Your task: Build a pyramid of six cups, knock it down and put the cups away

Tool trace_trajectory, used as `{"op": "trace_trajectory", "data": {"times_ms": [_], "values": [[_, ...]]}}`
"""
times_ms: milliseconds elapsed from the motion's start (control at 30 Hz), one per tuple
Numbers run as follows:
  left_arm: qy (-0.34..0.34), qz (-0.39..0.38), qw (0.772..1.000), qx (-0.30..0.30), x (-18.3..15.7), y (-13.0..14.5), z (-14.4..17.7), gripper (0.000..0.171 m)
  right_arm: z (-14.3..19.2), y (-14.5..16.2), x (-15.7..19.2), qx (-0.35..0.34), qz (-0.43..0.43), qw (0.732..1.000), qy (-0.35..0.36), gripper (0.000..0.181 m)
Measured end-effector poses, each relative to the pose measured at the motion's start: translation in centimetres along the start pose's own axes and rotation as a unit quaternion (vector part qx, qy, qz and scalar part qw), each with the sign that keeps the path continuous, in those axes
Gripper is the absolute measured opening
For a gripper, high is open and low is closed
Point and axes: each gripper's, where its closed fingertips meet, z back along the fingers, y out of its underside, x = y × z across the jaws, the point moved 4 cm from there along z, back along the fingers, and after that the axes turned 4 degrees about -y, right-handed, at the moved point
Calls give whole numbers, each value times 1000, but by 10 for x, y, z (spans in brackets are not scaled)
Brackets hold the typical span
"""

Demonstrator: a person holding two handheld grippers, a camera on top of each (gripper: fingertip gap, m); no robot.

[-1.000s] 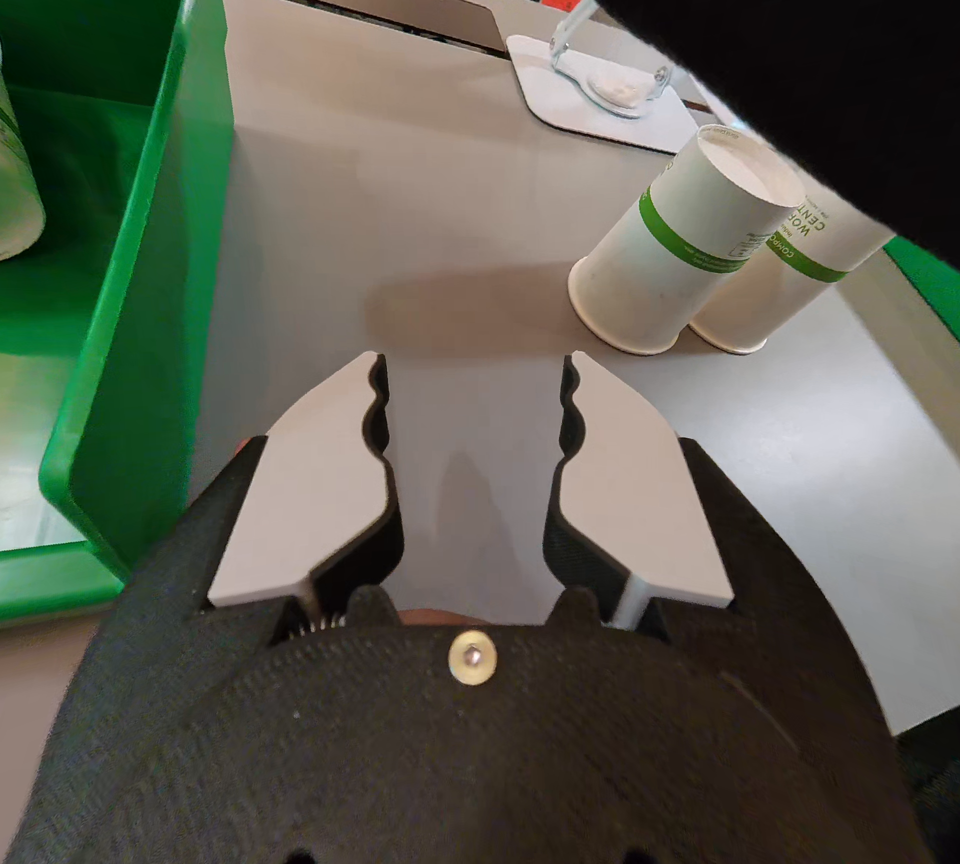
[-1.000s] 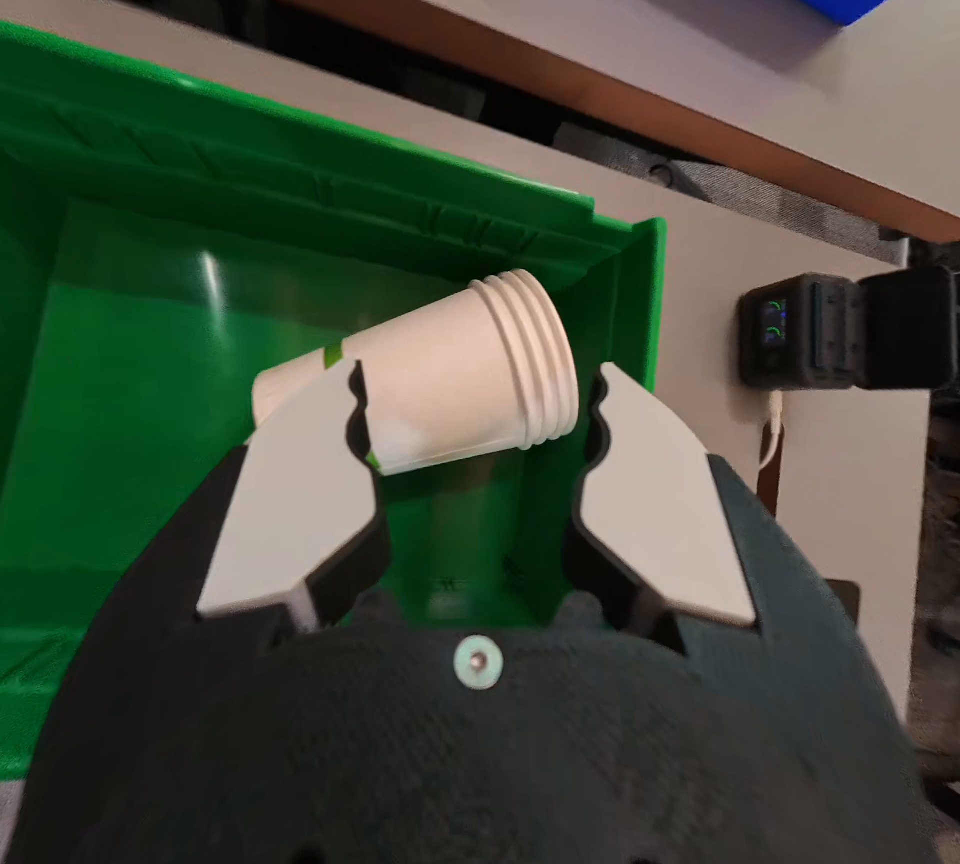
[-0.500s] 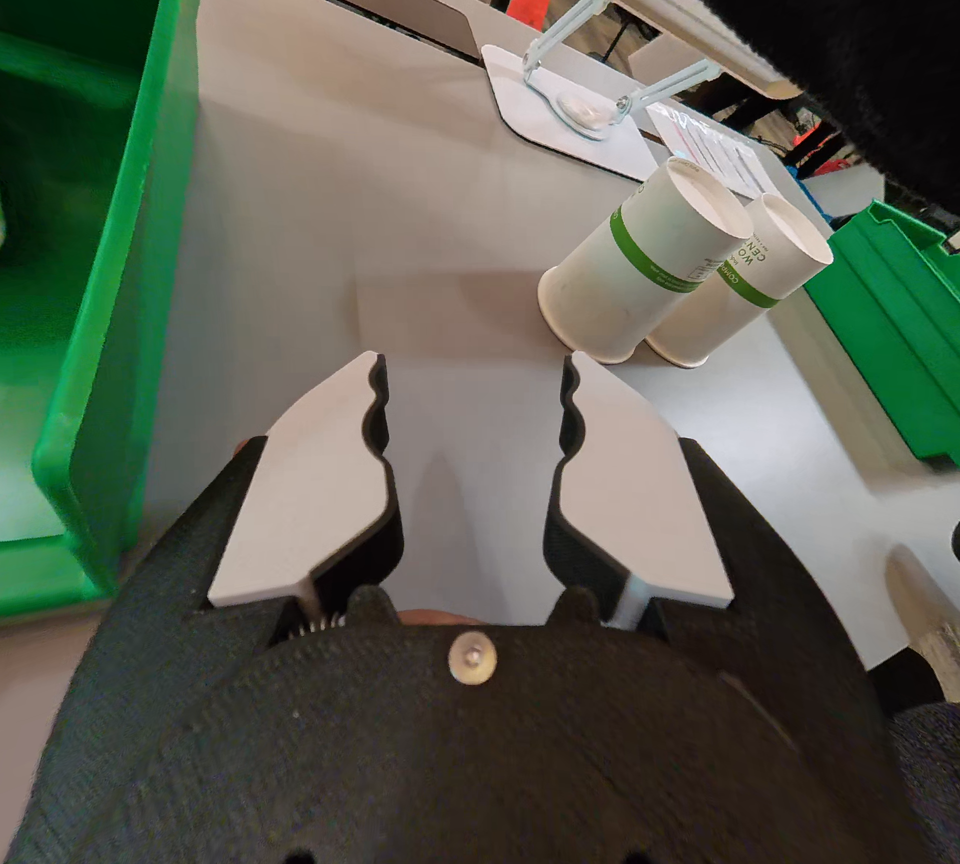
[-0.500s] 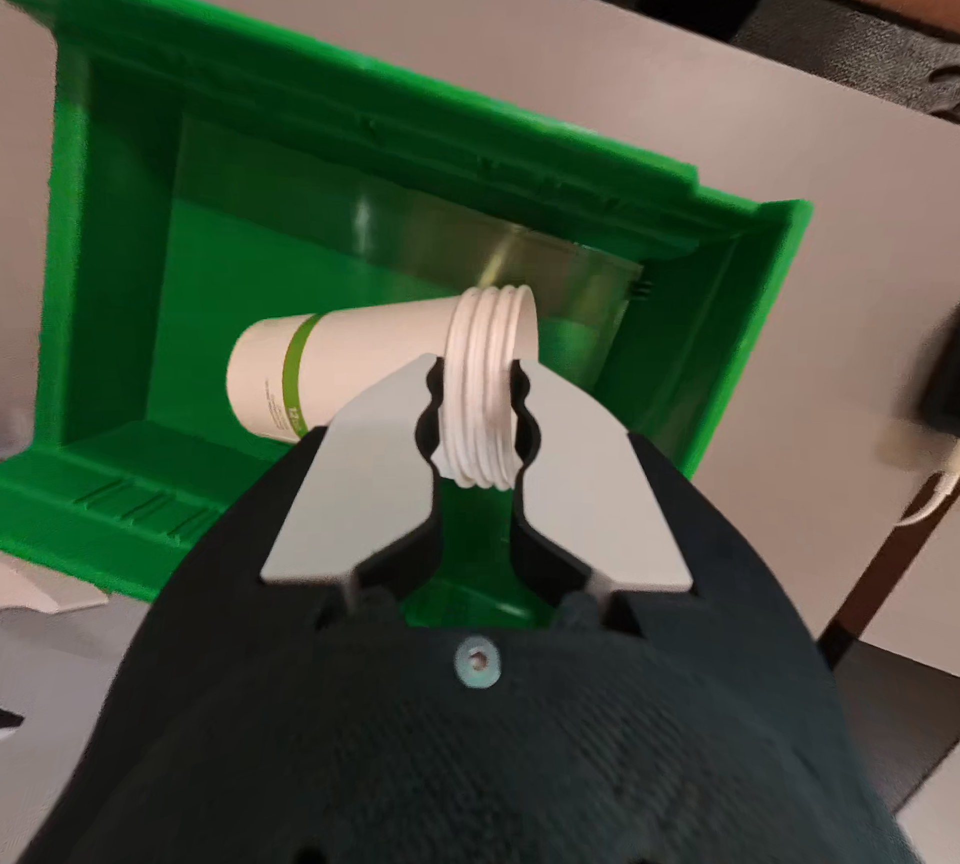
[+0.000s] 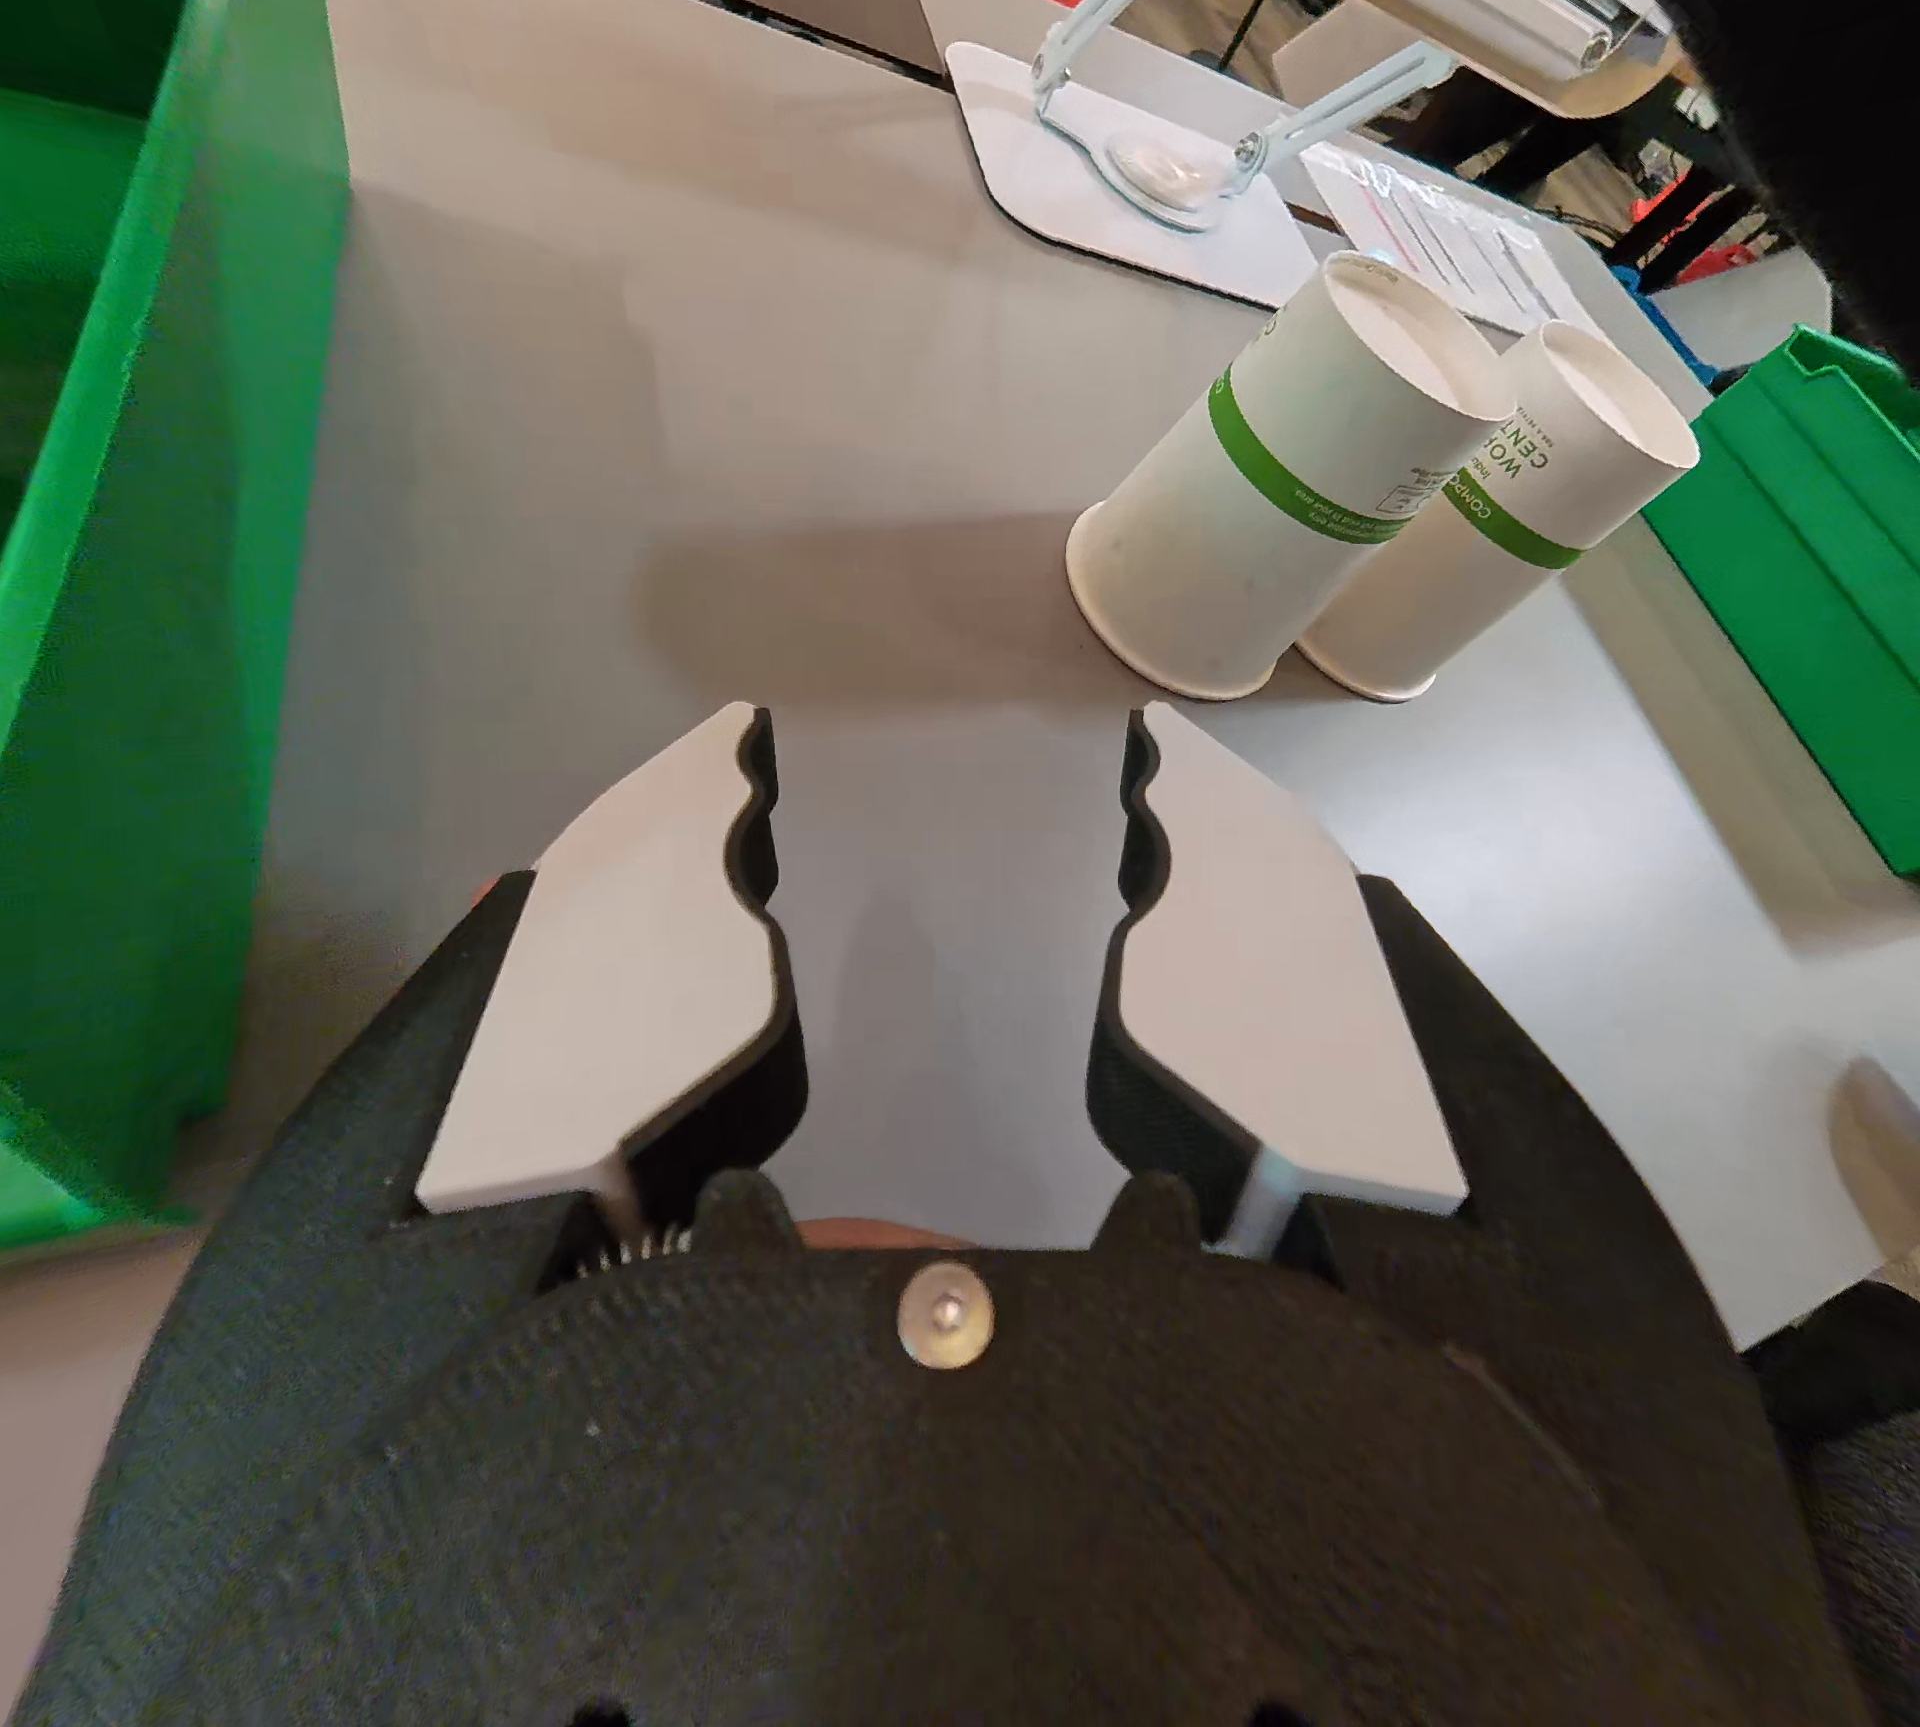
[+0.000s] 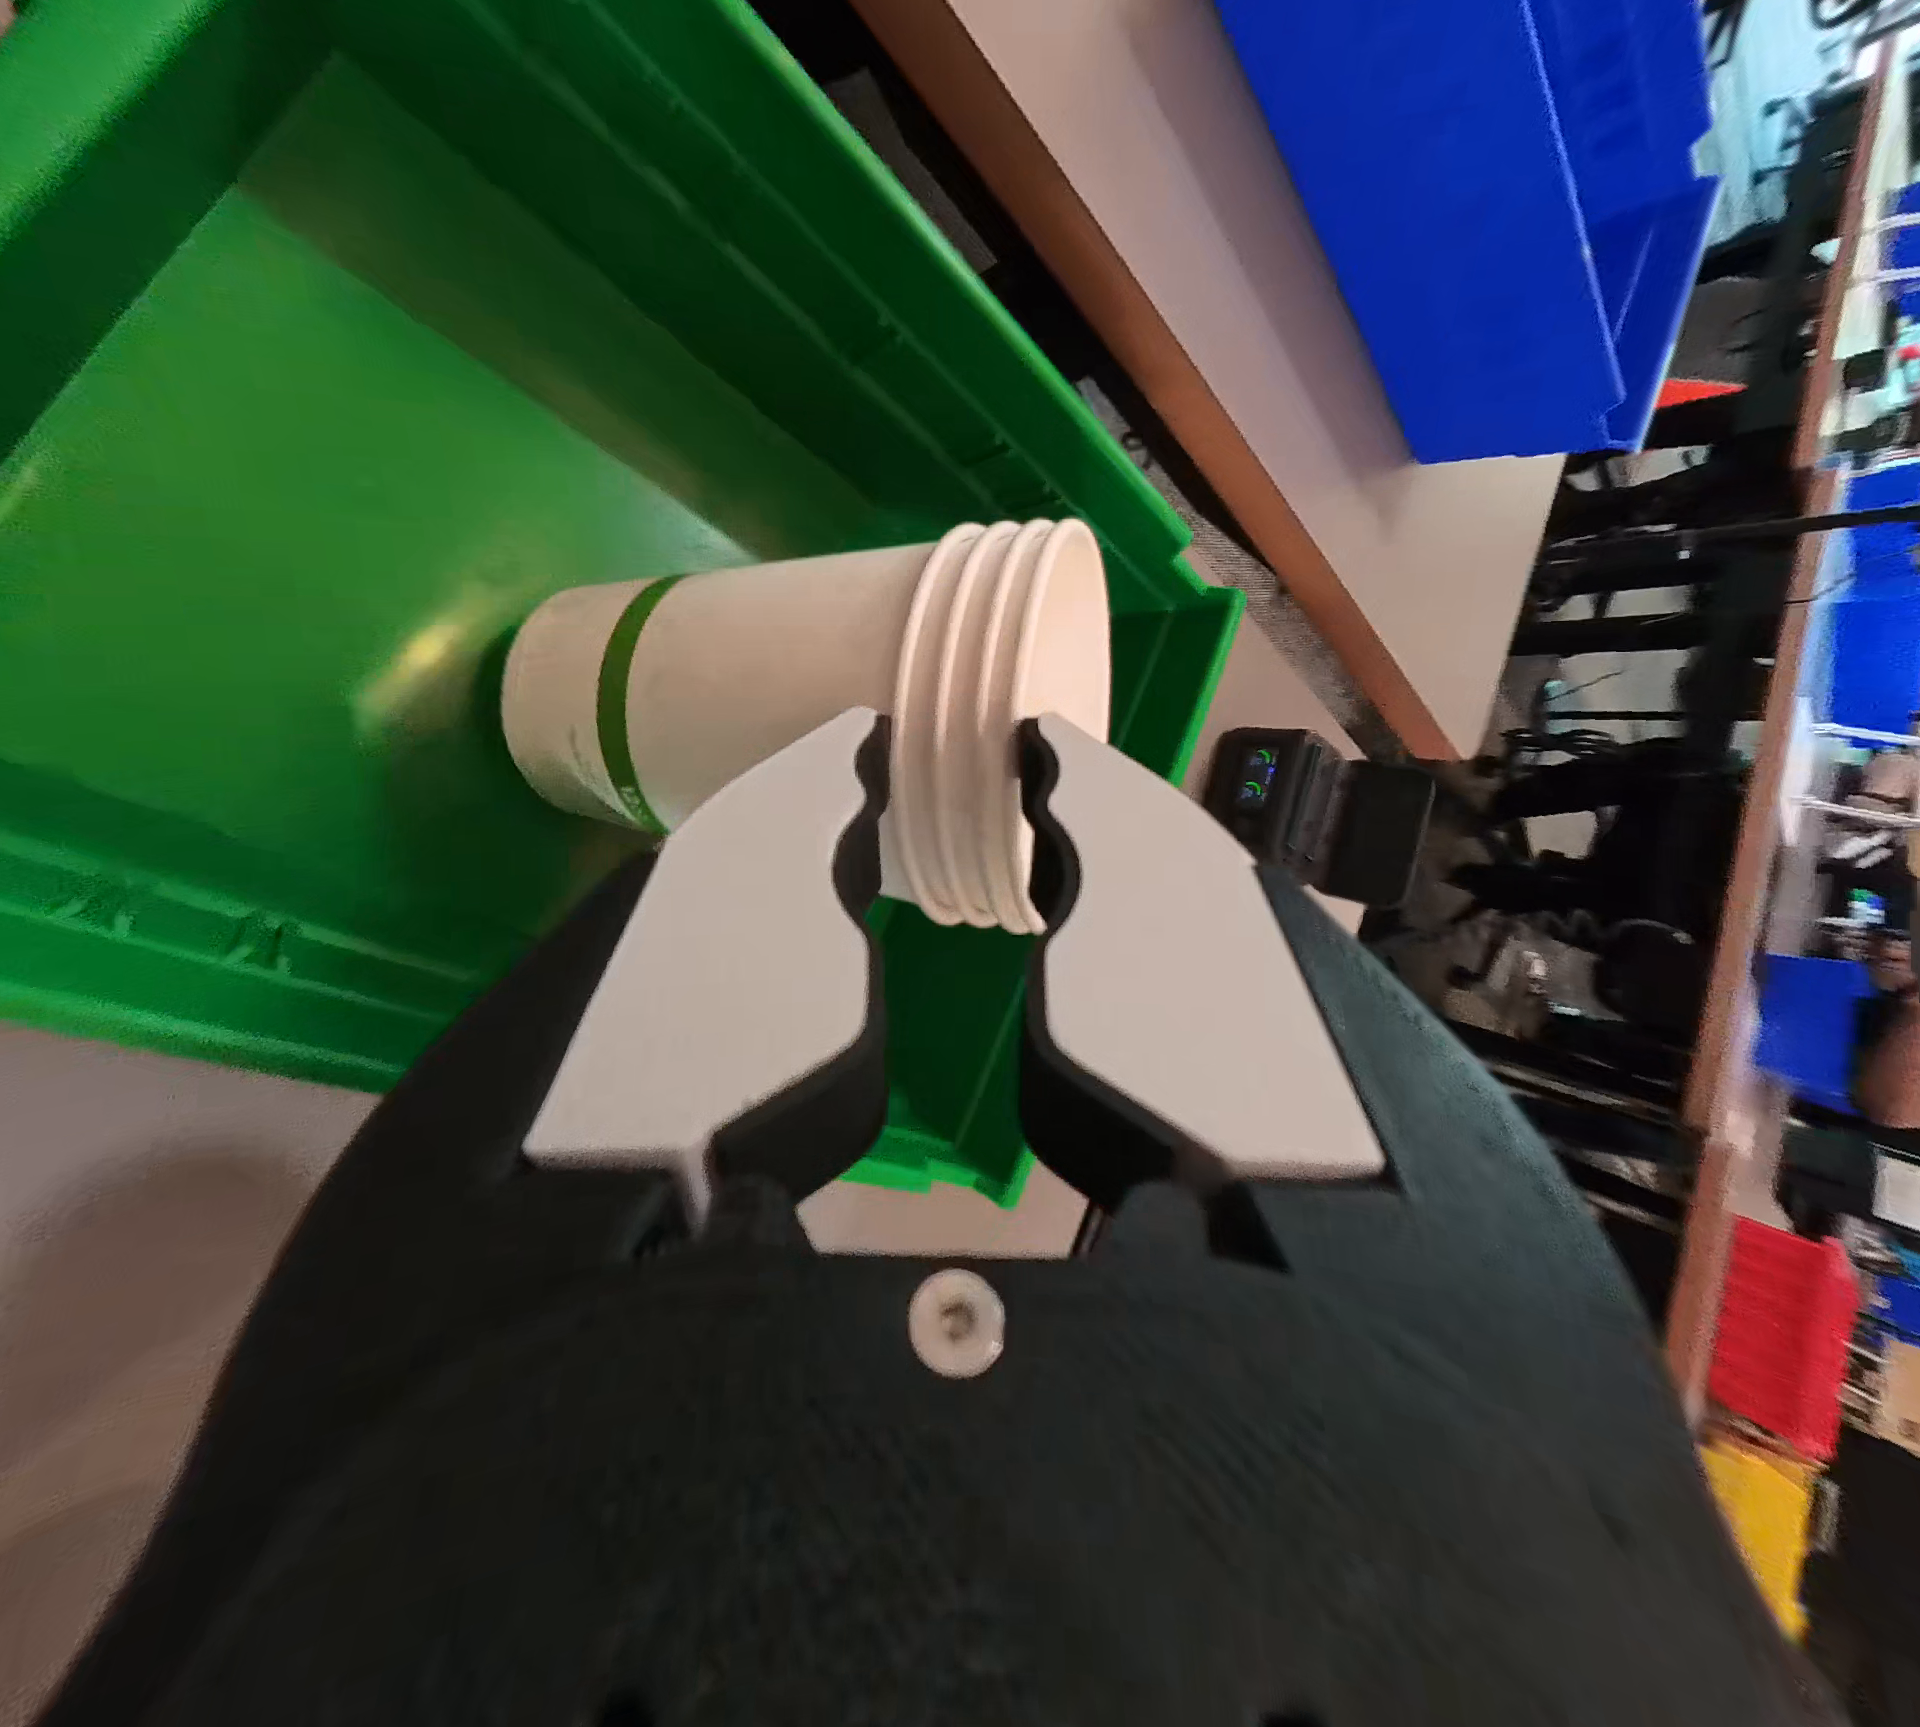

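My right gripper [image 6: 954,747] is shut on the rims of a stack of white paper cups [image 6: 790,669] with a green band. It holds the stack sideways above a green bin [image 6: 312,451]. My left gripper [image 5: 948,732] is open and empty, low over the grey table [image 5: 644,389]. Two white paper cups with green bands stand upside down side by side on the table ahead and to its right, the nearer cup [image 5: 1278,493] and the farther cup [image 5: 1507,524]. A green bin wall [image 5: 166,534] stands close on the left gripper's left.
A white lamp base [image 5: 1122,171] with metal arms sits at the back of the table. Another green bin [image 5: 1808,555] stands at the right edge. In the right wrist view a blue bin [image 6: 1455,119] sits on a shelf and a small black device [image 6: 1320,804] beyond the green bin.
My right gripper closed on the cup stack's rims and lifted it, tilting the view over the green bin. My left gripper stayed open and drifted slightly away from the left bin.
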Motion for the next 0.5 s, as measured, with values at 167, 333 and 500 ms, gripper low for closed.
{"op": "trace_trajectory", "data": {"times_ms": [167,333,500], "values": [[-2,-4,1000,1,-1,0,-1,65,6,-2,29,-11,3,1000,12,26],[1,-5,1000,2,-2,0,-3,65,19,-9,47,-30,-17,999,2,27],[3,-6,1000,3,-4,0,-4,65,30,-18,62,-53,-46,997,-25,33]]}}
